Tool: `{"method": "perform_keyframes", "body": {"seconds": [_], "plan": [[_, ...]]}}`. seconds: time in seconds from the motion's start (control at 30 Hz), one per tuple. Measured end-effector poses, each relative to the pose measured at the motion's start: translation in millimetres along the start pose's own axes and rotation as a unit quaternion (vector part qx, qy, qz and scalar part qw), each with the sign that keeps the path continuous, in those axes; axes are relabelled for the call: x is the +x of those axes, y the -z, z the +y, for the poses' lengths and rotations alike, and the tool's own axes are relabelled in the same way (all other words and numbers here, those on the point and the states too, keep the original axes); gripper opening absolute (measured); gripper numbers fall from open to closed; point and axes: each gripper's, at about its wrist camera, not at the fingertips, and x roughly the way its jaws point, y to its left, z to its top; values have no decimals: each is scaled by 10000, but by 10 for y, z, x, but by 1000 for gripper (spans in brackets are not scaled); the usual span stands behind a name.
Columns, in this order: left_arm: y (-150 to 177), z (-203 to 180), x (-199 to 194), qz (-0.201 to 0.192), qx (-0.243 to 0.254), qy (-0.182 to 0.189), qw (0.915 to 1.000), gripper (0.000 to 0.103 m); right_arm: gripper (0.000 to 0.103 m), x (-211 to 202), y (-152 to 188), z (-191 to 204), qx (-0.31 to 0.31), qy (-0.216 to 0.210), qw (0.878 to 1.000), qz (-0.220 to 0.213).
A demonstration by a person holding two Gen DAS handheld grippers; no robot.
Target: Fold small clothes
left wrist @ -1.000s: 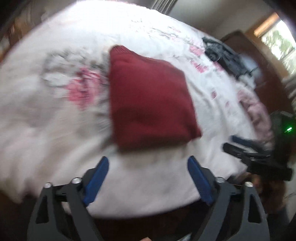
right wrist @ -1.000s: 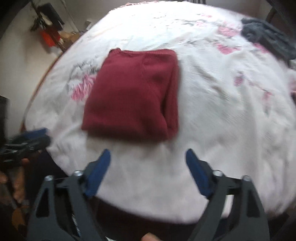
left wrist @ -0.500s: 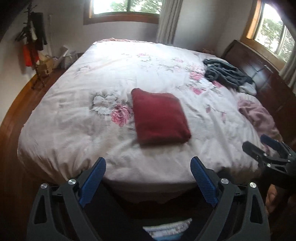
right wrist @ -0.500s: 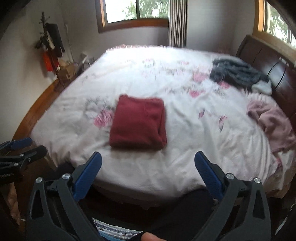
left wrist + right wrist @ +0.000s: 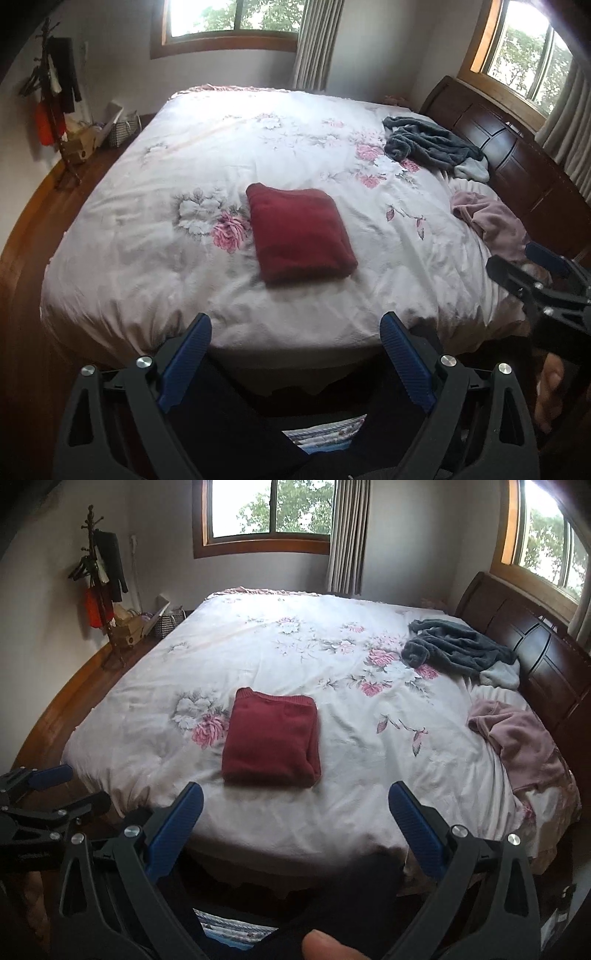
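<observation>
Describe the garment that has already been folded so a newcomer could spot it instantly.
Start at the bed with its pale floral cover. Near its front edge, beside a pink printed flower, lies the dark red sweater, folded into a neat rectangle. The grey garment and pink garment by the headboard lie crumpled.

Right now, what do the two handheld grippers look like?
Both alike: the left gripper and right gripper have matte black triangular cut-out frames, silver round bolts and ribbed blue finger pads. No cables show. Faint lettering on the left one's body, unreadable.
</observation>
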Motion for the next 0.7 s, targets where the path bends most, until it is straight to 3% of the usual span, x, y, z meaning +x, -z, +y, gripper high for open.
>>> {"method": "perform_keyframes", "body": {"seconds": [0.7], "plan": [[-131,124,76,152,13,52,9999,93,100,179,-27,35,-42,-8,9997,236]]}}
